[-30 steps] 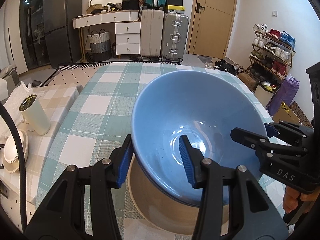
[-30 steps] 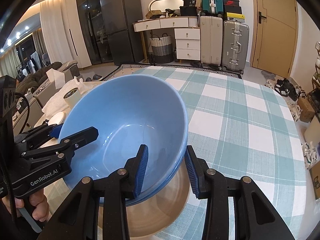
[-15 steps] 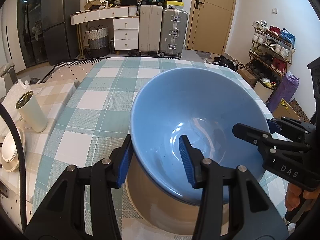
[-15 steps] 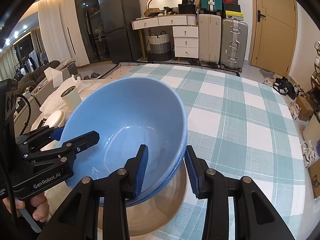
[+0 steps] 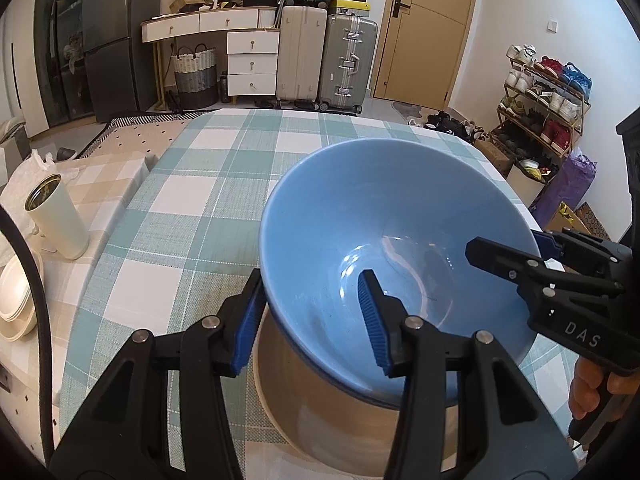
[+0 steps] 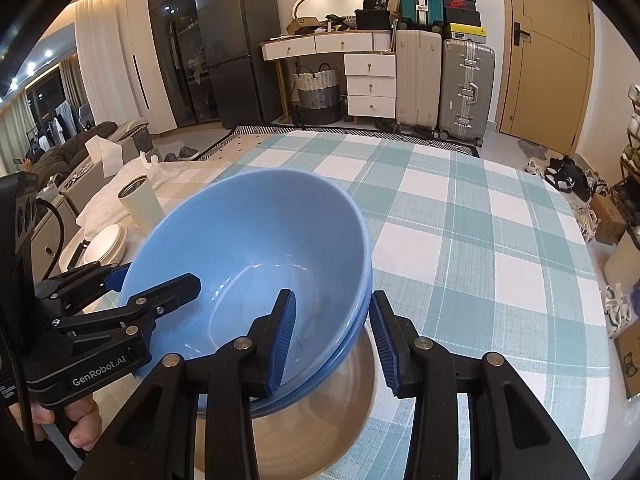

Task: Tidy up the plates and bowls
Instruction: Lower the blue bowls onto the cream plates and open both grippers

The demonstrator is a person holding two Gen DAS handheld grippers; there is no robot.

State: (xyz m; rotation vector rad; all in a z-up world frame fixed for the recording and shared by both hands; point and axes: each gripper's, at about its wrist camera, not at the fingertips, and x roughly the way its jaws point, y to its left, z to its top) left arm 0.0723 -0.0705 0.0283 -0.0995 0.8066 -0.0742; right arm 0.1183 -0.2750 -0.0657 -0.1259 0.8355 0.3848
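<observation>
A glossy blue ceramic bowl (image 5: 384,240), pinched at opposite rims by the left gripper (image 5: 310,316) and right gripper (image 6: 332,336), has been lowered slightly toward a beige stoneware bowl (image 5: 320,412), nearly nested.

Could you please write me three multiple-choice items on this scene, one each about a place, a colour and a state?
1. Where does the white tumbler stand?
A. on the beige checked side surface, left of the table in the left wrist view
B. inside the blue bowl
C. on the shoe rack

2. What colour is the dish under the blue bowls?
A. red
B. beige
C. black

3. How do the left gripper and the right gripper stand at the bowls?
A. both are far from them
B. only the right one is there
C. each straddles the rim, one finger inside and one outside

Answers:
1 A: it stands beside the stacked white plates, off the teal checked tablecloth.
2 B: a beige wall shows below the blue.
3 C: both wrist views show the rim between blue pads.
</observation>
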